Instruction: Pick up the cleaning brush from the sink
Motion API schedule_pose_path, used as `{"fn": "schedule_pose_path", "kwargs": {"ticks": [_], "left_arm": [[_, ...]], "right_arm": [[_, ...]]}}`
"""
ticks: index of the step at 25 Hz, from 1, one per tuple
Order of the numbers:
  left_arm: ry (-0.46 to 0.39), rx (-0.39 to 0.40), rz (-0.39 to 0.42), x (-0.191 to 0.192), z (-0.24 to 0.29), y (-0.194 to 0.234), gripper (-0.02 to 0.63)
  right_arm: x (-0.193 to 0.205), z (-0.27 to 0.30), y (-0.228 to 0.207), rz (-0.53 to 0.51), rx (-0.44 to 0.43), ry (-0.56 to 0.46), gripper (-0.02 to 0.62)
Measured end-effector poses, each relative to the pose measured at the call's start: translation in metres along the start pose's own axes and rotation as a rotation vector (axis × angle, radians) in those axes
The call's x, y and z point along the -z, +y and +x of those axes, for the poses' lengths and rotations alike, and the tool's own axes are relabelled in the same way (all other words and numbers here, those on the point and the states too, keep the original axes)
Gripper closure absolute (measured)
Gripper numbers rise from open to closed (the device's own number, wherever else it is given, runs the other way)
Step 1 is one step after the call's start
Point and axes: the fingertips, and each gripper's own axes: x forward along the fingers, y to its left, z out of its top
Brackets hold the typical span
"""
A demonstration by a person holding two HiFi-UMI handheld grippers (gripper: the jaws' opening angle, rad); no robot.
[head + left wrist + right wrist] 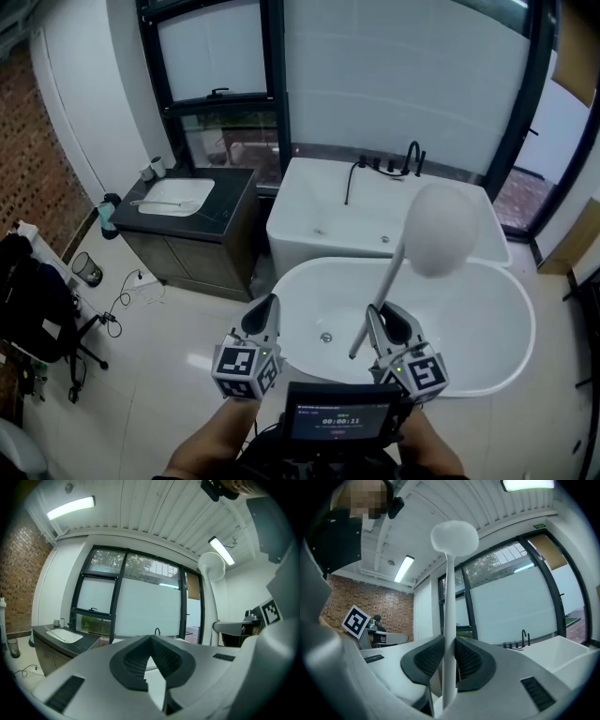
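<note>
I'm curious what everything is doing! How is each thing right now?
Brush: up in the air, round head on top, held by its handle.
Right gripper: shut on the brush.
Left gripper: shut, nothing in it.
Tub: no water showing in it.
Lights: on.

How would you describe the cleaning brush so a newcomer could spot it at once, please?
Find the white oval bathtub. Over it, the right tongs grip the cleaning brush by its thin white handle. Nothing else has that round, fluffy white head.
</note>
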Motion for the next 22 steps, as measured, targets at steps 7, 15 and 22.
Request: {"fn": "schedule_pose_path", "kwargs": {"ticks": [7,15,22], "left_arm": [[-0.034,0.023,0.019,-0.007,-0.011,-0.008,0.597],[-0.038,0.042,0.027,-0.01,-0.011,-0.015,0.597],[-0.024,0.058,0.028,-0.002,-0.005,-0.019,0.597]], "right_arm": [[0.012,-0.019,0.004,0.0,0.033,0.002,0.549],[-0.006,-0.025,-0.007,-0.052,0.062,-0.025,0.549],[-0.008,-0.024,-0.019,-0.045,0.093,-0.039,0.549]]}}
